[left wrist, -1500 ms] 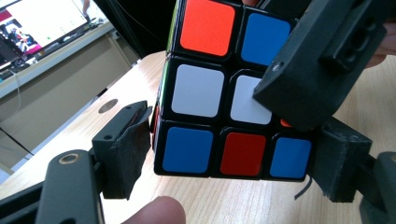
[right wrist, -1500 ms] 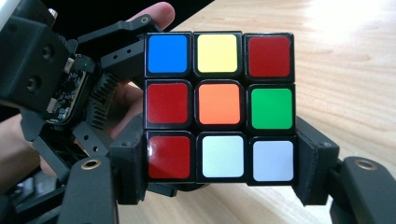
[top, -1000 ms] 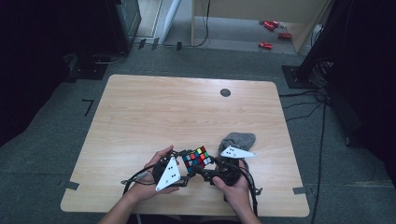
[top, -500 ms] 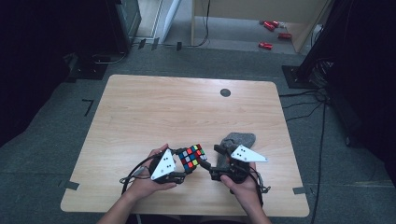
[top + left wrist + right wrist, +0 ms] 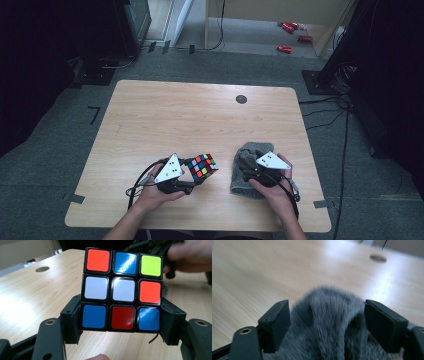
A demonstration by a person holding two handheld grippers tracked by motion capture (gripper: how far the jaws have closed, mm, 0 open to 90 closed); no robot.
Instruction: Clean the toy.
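Near the front edge of the table (image 5: pixel 150 110), left of centre, the puzzle cube (image 5: pixel 202 166) is held clamped in the left gripper (image 5: pixel 189 176) — in the left gripper view the jaws are seen pressed against both sides of the cube's (image 5: pixel 122 288) bottom row. The face turned to that camera is read as orange, blue, yellow on top; white, white, orange in the middle; blue, red, blue at the bottom. The cube appears lifted clear of the wood. To the right, near the front right corner, a grey cloth (image 5: pixel 248 170) is seen bunched on the table top. The right gripper (image 5: pixel 248 175) is set over it, jaws spread wide — in the right gripper view the cloth (image 5: pixel 327 325) is found between them, nothing gripped. Cube and cloth are kept apart by a strip of bare wood
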